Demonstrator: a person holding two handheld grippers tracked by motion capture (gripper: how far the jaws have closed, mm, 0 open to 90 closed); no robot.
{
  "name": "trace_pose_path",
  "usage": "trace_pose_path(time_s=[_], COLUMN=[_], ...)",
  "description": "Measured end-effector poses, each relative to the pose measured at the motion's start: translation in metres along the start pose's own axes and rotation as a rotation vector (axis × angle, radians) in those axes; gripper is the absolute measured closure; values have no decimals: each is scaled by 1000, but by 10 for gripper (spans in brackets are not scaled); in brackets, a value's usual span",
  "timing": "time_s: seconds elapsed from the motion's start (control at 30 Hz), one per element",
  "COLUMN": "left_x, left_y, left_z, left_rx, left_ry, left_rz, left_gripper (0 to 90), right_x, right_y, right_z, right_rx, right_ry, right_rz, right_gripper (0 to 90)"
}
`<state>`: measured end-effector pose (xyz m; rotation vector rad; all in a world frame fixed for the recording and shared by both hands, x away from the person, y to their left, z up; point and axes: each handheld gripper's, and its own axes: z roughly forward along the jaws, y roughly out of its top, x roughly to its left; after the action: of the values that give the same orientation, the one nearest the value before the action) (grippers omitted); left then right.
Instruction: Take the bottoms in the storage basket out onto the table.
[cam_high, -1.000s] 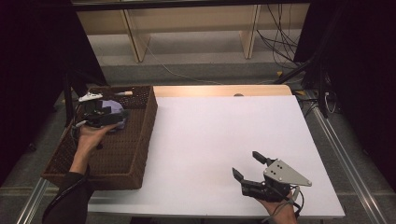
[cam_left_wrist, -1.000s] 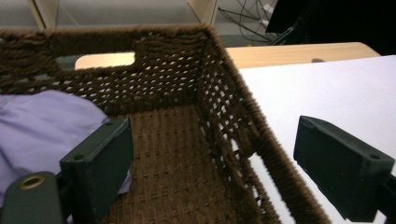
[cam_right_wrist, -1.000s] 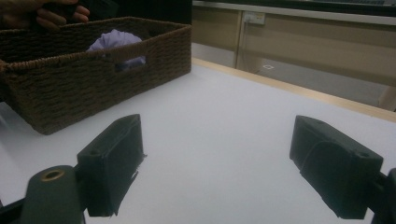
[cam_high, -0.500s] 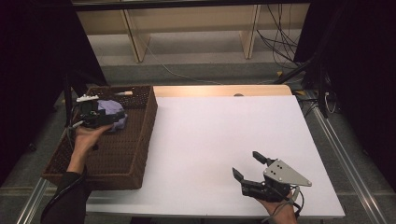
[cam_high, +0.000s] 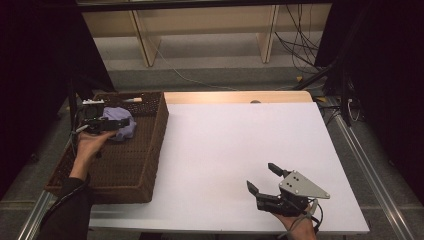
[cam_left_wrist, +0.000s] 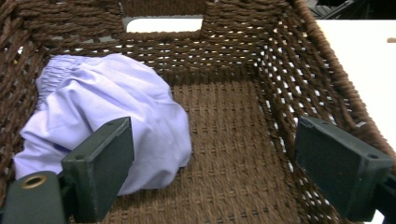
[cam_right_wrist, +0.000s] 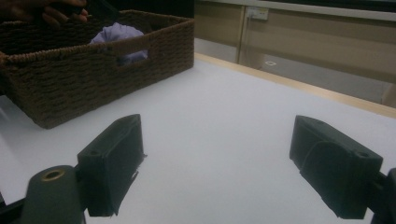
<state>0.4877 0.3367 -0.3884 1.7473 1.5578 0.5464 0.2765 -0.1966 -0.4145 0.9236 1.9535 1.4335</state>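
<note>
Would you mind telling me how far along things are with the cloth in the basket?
Done: the left gripper is inside the brown wicker basket, beside the lilac cloth. In hand: nothing; its jaws are open, the cloth ungripped. Left: closing on the cloth, probably to lift it out. The right gripper rests open on the white table.

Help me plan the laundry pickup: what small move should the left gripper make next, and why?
Probably ease the left gripper sideways toward the lavender cloth and down, so the bundle sits between the jaws. The jaws stand wide open, but the cloth lies only beside one of them, bunched in a far corner of the wicker basket. The right gripper is open over the white table.
</note>
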Motion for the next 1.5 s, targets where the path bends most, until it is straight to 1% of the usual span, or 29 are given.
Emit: trace_pose_path(time_s=[0.03,0.07,0.13,0.17,0.27,0.33,0.37,0.43,0.5,0.53,0.63,0.7,0.73,0.83,0.87,0.9,0.97,1.0,1.07,1.17,1.2,1.23,1.33,1.47,1.5], left_x=[1,1,3,3,4,5,6,6,6,5,5,6,8,12,13,16,19,20,21,22,23,23,24,25,26], left_y=[0,0,0,1,2,3,4,4,6,8,11,14,15,16,16,17,17,17,17,19,19,19,20,20,20], left_z=[3,3,7,9,14,17,20,21,23,25,26,29,32,40,41,44,46,48,49,50,52,52,55,59,61], left_rx=[13,13,29,37,64,74,82,87,97,110,115,119,129,152,151,165,170,175,181,190,197,197,225,225,235], left_ry=[8,8,23,26,41,53,60,62,70,78,87,91,95,121,126,139,147,146,153,149,152,152,164,167,174], left_rz=[1,1,6,2,14,20,13,13,21,24,28,21,22,19,12,2,-2,-13,-7,-18,-27,-27,-10,-28,-26], left_gripper=[122,122,122,122,122,122,122,122,122,122,122,122,122,122,122,122,122,122,122,123,123,123,123,126,126], right_x=[0,0,0,-1,-1,-1,-1,-1,-1,-1,-1,-1,-2,-2,-2,-2,-2,-2,-2,-2,-2,-2,-2,-2,-2], right_y=[0,0,0,0,0,0,-1,-1,-1,-1,-1,-1,-1,-1,-1,-1,-1,-2,-2,-2,-2,-2,-2,-2,-2], right_z=[0,0,0,0,0,0,1,1,1,1,1,1,1,1,1,1,1,2,2,3,3,3,3,3,3], right_rx=[1,1,0,1,0,1,3,6,6,6,6,8,9,9,9,9,9,11,11,11,12,12,13,12,13], right_ry=[0,0,0,0,0,2,2,6,4,4,3,3,4,3,3,2,2,3,3,3,4,4,3,4,4], right_rz=[-2,-2,3,2,4,5,4,9,6,6,4,6,4,5,5,7,8,8,8,6,5,5,4,3,4], right_gripper=[184,184,184,183,184,183,183,184,184,184,184,184,184,184,184,185,185,185,186,187,187,187,187,187,187])
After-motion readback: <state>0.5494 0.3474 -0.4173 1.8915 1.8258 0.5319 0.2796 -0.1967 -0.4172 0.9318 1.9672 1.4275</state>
